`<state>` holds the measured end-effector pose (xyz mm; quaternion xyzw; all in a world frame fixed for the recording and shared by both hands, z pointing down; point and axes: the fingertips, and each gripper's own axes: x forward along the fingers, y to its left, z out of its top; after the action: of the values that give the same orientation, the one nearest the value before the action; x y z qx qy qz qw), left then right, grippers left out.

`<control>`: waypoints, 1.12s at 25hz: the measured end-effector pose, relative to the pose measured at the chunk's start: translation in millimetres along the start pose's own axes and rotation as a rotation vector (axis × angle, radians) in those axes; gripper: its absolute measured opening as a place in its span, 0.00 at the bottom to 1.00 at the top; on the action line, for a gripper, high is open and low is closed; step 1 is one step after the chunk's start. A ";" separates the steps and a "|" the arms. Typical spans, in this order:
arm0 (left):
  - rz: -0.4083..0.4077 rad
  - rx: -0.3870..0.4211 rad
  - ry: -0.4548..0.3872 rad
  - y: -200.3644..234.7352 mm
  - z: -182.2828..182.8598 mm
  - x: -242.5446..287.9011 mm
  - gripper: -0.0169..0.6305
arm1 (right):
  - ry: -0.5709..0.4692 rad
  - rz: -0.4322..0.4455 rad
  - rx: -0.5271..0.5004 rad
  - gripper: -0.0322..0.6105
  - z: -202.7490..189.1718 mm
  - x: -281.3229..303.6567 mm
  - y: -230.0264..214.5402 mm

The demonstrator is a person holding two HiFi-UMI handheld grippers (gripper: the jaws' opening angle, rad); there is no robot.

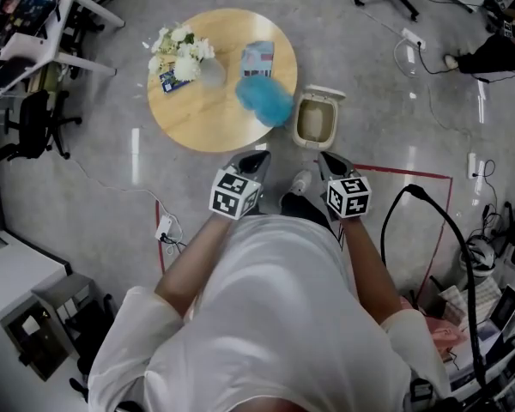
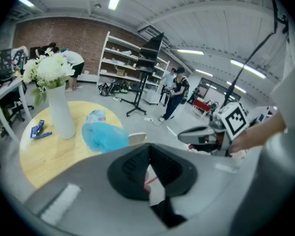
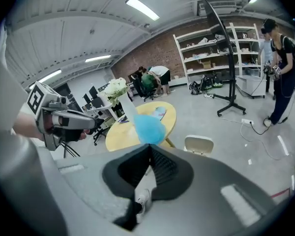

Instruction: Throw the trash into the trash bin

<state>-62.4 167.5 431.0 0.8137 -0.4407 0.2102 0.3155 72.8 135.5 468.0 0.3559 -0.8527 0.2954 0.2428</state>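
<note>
Both of your claws are pressed fully together and carry nothing. The left gripper (image 1: 257, 156) sits close in front of your body, its jaws meeting along one seam with only floor showing past them in its own view. The right gripper (image 1: 327, 157) is level with it, also closed and empty, and the two stand well apart from each other, tips slanted down and forward. Neither touches anything. Just beyond the right gripper's tip, the cream trash bin (image 1: 297, 125) stands on the floor with its lid flipped up and its mouth open. It sits tight against the edge of the round wooden table (image 1: 197, 123). The trash, a crumpled blue bag (image 1: 264, 99), lies on that table at the rim nearest the bin. In the head view its long axis runs diagonally from upper left to lower right, and the lower end points at the bin and overhangs the table edge. Behind it lies a flat blue-and-pink pack (image 1: 257, 58). Farther left stands a vase of white flowers (image 1: 182, 51).
</note>
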 end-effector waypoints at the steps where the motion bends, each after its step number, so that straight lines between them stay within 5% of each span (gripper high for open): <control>1: 0.002 -0.001 -0.004 -1.3 1.3 -0.8 0.04 | -0.005 0.004 -0.009 0.05 3.0 -3.3 1.8; 13: 0.041 -0.023 -0.023 -4.4 6.2 -2.0 0.04 | -0.037 0.012 -0.013 0.05 7.8 -25.2 -7.3; 28: 0.037 0.041 -0.042 -14.2 19.3 5.9 0.04 | -0.045 0.005 -0.008 0.05 4.6 -46.6 -15.1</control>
<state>-46.0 156.4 416.3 0.8157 -0.4580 0.2080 0.2857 112.5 145.4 440.7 0.3595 -0.8599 0.2846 0.2242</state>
